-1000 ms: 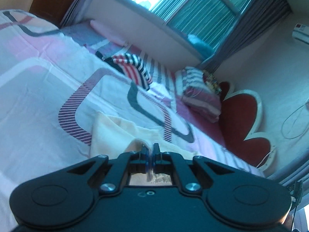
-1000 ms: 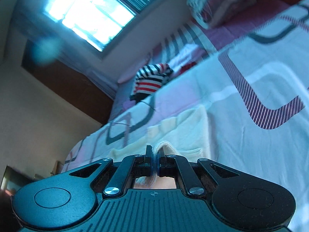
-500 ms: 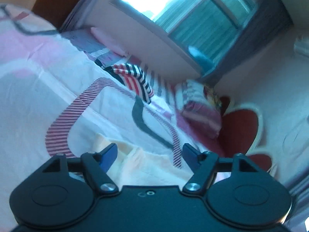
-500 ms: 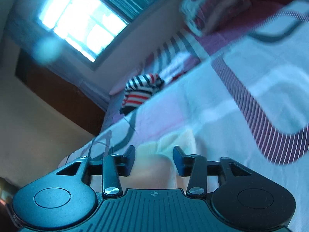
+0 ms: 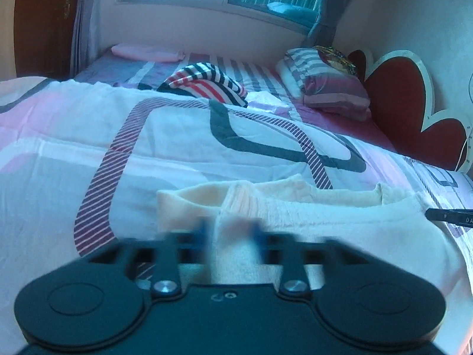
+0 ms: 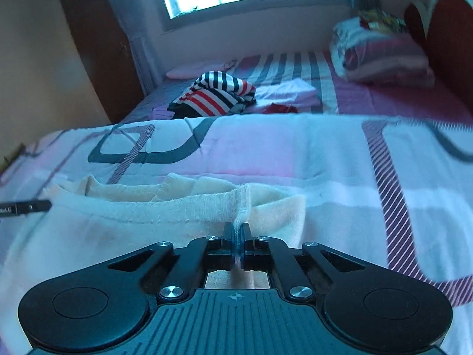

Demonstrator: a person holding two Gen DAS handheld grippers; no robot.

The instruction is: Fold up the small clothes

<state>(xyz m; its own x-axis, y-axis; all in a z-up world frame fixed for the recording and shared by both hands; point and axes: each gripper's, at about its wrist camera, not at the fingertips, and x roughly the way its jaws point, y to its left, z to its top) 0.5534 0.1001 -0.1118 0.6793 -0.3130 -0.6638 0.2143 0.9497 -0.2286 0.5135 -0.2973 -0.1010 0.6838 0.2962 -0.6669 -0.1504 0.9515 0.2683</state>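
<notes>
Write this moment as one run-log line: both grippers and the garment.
left gripper: shut on cream knitted garment | right gripper: shut on its hem seam | garment: lying on patterned white-pink bed cover

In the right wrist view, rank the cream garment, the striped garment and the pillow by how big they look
1. cream garment, largest, though it lies nearest the camera.
2. pillow and striped garment: they look about alike, so no ranking between them.

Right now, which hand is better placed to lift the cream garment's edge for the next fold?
Probably right. The right gripper is clamped sharply on a corner seam of the cream garment; the left gripper is blurred, its hold on the fold unclear.
</notes>
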